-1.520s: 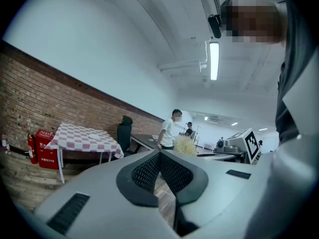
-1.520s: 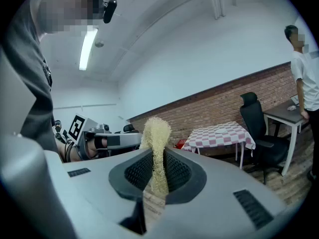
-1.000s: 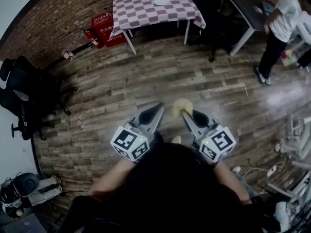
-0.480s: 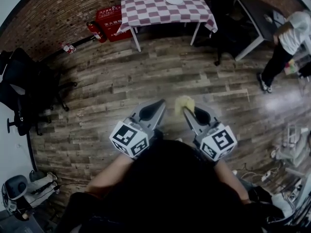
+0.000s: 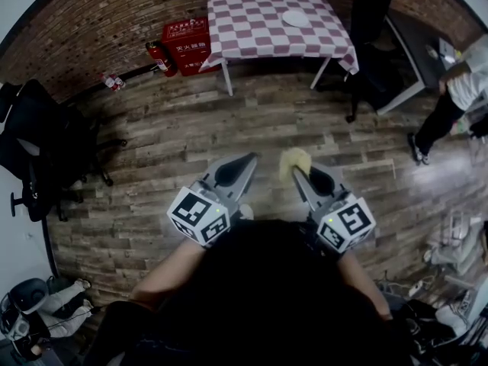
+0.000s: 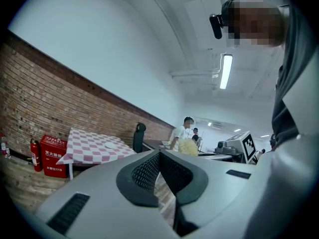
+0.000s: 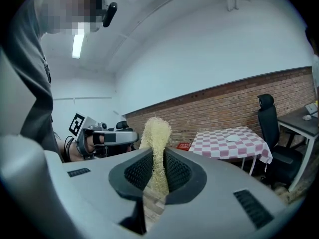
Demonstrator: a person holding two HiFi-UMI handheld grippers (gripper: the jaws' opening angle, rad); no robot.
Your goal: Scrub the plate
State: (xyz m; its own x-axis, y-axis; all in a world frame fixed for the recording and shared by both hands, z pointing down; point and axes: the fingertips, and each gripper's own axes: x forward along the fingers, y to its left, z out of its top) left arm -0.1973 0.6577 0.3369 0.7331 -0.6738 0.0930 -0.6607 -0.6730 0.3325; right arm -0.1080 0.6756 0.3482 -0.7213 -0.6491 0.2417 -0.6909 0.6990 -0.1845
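Note:
A white plate [image 5: 296, 18] lies on a table with a red-and-white checked cloth [image 5: 252, 29] at the far side of the room. I hold both grippers level in front of me over the wooden floor, well short of the table. The left gripper [image 5: 250, 158] is shut with nothing in it. A yellow fibrous scrubber [image 5: 293, 161] sticks up out of the shut right gripper [image 5: 294, 174]. In the right gripper view the scrubber [image 7: 157, 133] is pinched between the pads, with the plate [image 7: 233, 139] far behind. The left gripper view shows the plate [image 6: 110, 145] and closed pads.
A red fire-equipment box [image 5: 185, 36] and extinguishers [image 5: 156, 56] stand left of the table. A black office chair [image 5: 372, 14] and a dark desk [image 5: 415, 33] are to its right, with a person [image 5: 457, 90] beside them. More black chairs [image 5: 38, 143] line the left wall.
The table, red box and desk have slid nearer and to the right in the head view. Both grippers keep their pose in front of me, the scrubber still held.

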